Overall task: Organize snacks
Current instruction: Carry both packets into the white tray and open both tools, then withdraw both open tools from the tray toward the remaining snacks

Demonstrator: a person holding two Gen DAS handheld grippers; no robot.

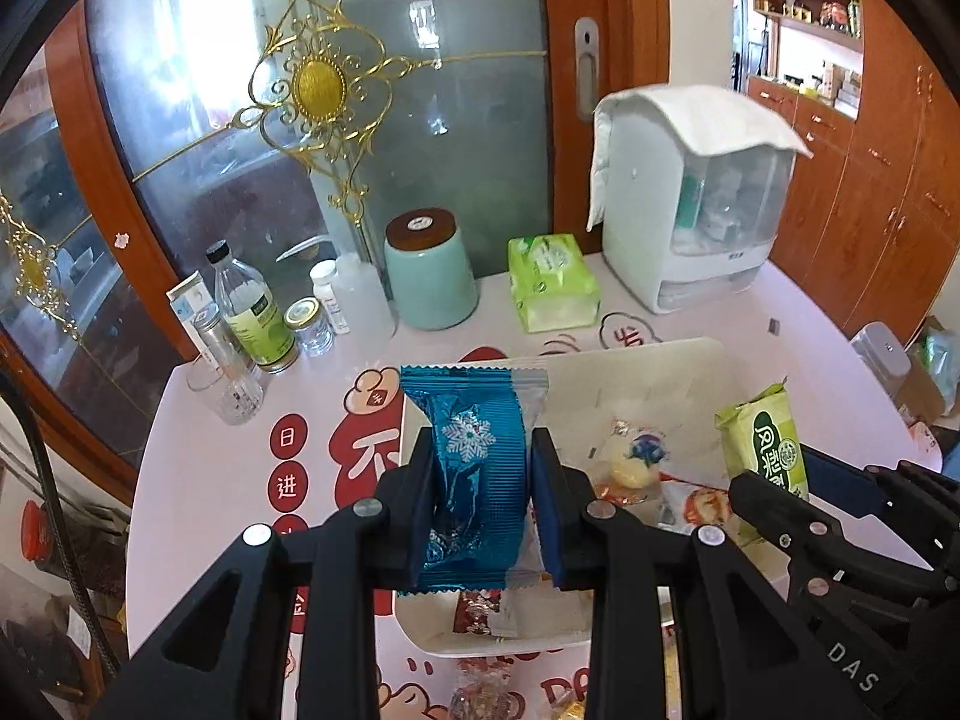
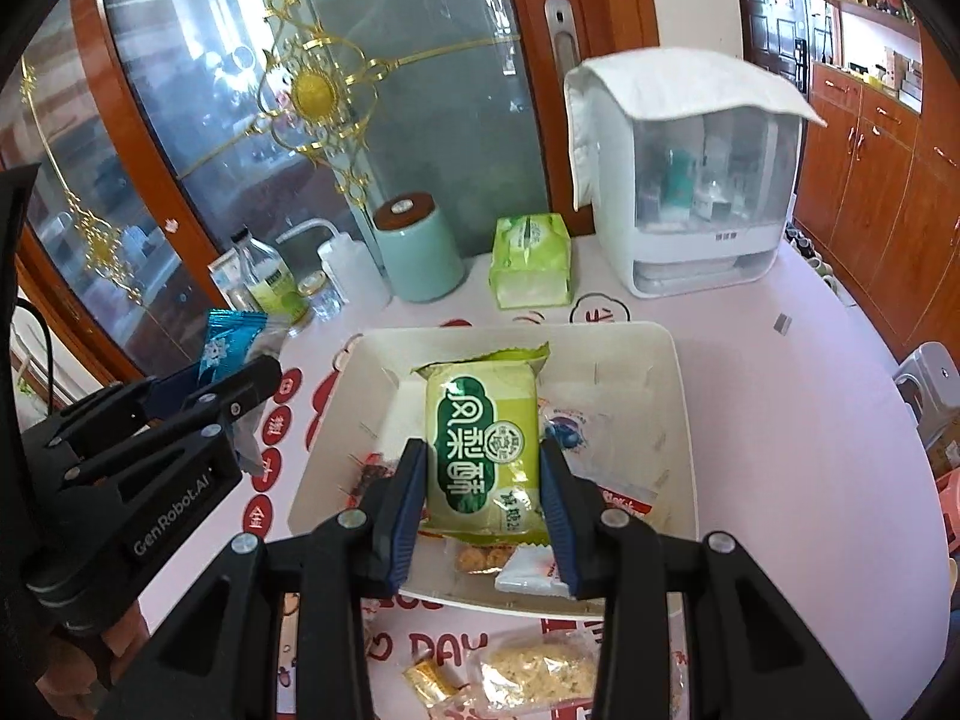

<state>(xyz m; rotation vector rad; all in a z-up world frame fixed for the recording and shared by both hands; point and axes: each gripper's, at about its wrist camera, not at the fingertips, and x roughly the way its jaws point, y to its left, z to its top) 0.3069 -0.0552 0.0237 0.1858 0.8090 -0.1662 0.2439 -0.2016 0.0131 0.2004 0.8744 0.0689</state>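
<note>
My left gripper (image 1: 483,501) is shut on a blue foil snack packet with a snowflake (image 1: 474,480) and holds it above the left part of a white square tray (image 1: 660,360). My right gripper (image 2: 483,495) is shut on a green snack packet (image 2: 480,444) and holds it above the same tray (image 2: 672,396). Each gripper shows in the other's view: the right gripper with the green packet (image 1: 762,456) at right, the left gripper with the blue packet (image 2: 225,348) at left. Several small wrapped snacks (image 1: 630,468) lie in the tray.
Loose snacks (image 2: 540,678) lie on the pink table in front of the tray. Behind it stand a mint canister (image 1: 429,270), a green tissue pack (image 1: 549,282), a white storage box (image 1: 696,204), bottles and jars (image 1: 252,312), and a glass (image 1: 225,390).
</note>
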